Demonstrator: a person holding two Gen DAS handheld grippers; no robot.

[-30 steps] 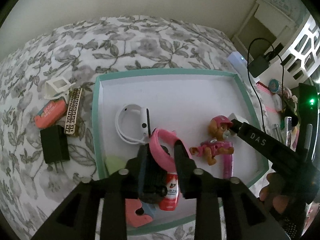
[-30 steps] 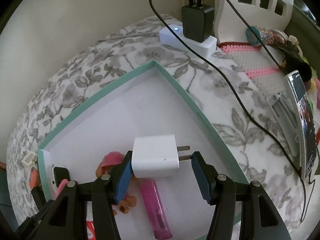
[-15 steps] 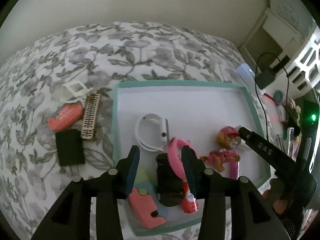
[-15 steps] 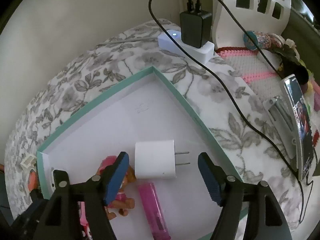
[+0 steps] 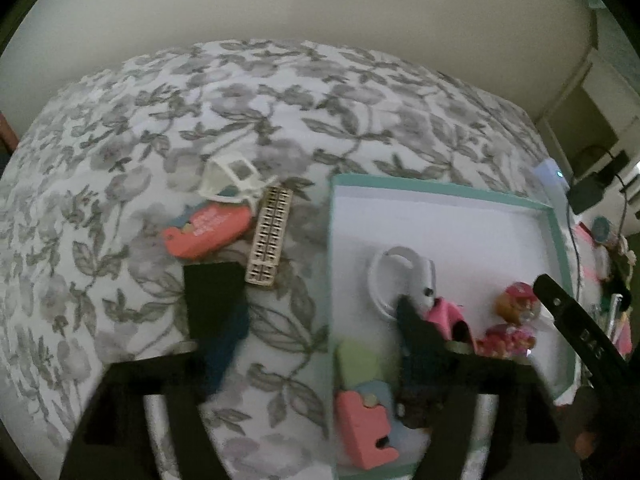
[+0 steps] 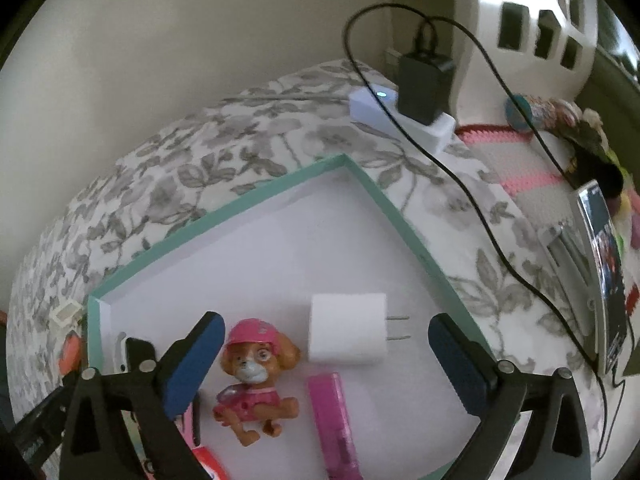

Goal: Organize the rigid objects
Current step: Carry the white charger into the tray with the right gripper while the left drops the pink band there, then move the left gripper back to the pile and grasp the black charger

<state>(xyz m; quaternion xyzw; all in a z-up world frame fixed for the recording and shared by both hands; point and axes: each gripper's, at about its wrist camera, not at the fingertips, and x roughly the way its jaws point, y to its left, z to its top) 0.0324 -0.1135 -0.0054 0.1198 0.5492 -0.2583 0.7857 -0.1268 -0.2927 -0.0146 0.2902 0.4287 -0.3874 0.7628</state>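
A home bedroom: a bed under a grey floral bedspread [image 5: 248, 92] fills both frames, with a white cut-out headboard [image 6: 536, 20] at upper right (a charger [image 6: 422, 84] plugged in beside it) and a toy pup figure [image 6: 256, 380].

Both grippers are pointing steeply down right now. The left gripper [image 5: 320, 344] is spreading its jaws wide, having just been opening, with nothing pinched between them. The right gripper [image 6: 326, 364] is gaping about as wide as it goes, its jaws also just been opening, blue pads [image 6: 192, 364] sitting well apart and not pressing on anything.
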